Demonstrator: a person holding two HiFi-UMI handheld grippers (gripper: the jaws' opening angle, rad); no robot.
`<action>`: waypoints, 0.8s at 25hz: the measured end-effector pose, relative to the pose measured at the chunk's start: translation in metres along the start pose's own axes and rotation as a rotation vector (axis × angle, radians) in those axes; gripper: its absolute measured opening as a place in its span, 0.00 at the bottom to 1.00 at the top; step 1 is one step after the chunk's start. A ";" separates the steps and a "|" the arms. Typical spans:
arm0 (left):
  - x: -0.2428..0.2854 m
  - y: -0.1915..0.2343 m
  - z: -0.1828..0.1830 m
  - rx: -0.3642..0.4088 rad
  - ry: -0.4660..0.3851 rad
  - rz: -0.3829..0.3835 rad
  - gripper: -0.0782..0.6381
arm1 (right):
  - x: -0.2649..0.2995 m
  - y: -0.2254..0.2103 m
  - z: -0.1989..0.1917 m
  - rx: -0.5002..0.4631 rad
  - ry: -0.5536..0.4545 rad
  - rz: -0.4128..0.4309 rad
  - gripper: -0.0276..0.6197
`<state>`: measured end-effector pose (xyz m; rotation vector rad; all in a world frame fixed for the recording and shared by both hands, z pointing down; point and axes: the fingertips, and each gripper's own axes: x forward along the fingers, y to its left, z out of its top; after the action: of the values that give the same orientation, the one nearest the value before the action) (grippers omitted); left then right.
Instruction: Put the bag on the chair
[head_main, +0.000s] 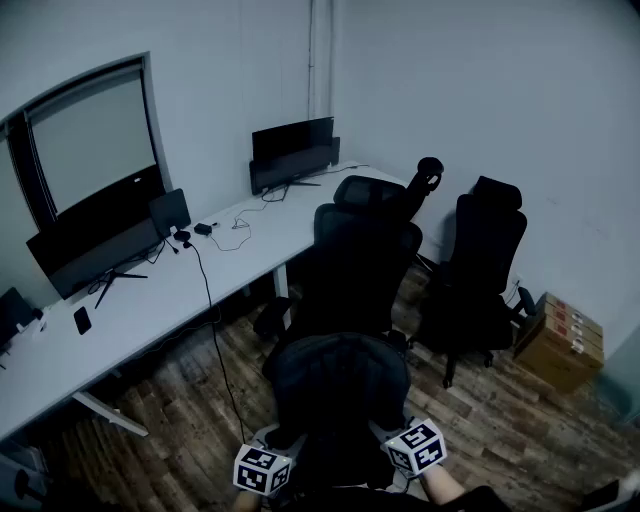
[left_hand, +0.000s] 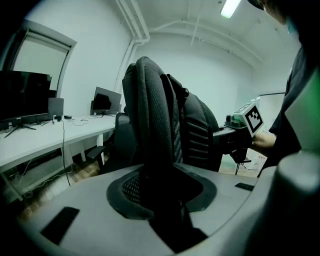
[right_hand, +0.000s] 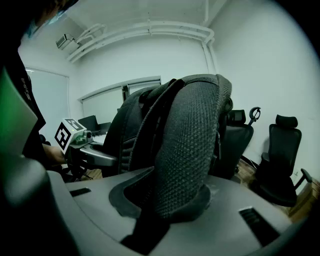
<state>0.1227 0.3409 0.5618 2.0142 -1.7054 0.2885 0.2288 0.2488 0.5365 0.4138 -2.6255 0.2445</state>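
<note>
**Mia:** What is closest to us?

**Ben:** Our two grippers, at the bottom of the head view. Our left gripper (head_main: 275, 448) is squeezed tight on the left strap (left_hand: 150, 115) of the bag (head_main: 340, 395). The strap stands right between its jaws, and they press on it.

**Mia:** And the other one?

**Ben:** Our right gripper (head_main: 395, 435) is clamped on the right strap (right_hand: 192, 150), the thick one with the net cloth. Its jaws pinch it from both sides.

**Mia:** So where is the bag?

**Ben:** It is black, and it hangs between our two grippers, up off the wooden floor (head_main: 500, 410). It is on our side of the chair (head_main: 360, 250), just in front of it. We cannot tell if the bag touches the chair.

**Mia:** What do we see past the chair?

**Ben:** A second chair (head_main: 485, 265) stands just to the right of it. Some brown boxes (head_main: 560, 340) sit on the floor by the right wall.

**Mia:** And on the left?

**Ben:** A long white desk (head_main: 150, 300) runs along the wall. A dark phone (head_main: 82, 320) lies near its left end, and a wide monitor (head_main: 95, 250) stands behind the phone, by the back edge. A black cable (head_main: 212, 330) goes over the front edge and down to the floor. At the far corner of the desk stands a far monitor (head_main: 292, 155).
</note>
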 end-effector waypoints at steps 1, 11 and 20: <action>0.000 -0.003 0.000 0.001 0.000 -0.001 0.31 | -0.003 -0.001 -0.001 0.000 0.000 -0.001 0.20; 0.007 -0.009 0.006 0.001 0.005 -0.019 0.31 | -0.010 -0.008 0.003 0.014 -0.002 -0.013 0.20; 0.004 0.042 0.024 0.040 0.013 -0.077 0.31 | 0.029 0.003 0.027 0.049 -0.022 -0.073 0.20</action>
<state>0.0787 0.3212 0.5519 2.0967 -1.6223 0.3117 0.1921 0.2376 0.5259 0.5312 -2.6241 0.2823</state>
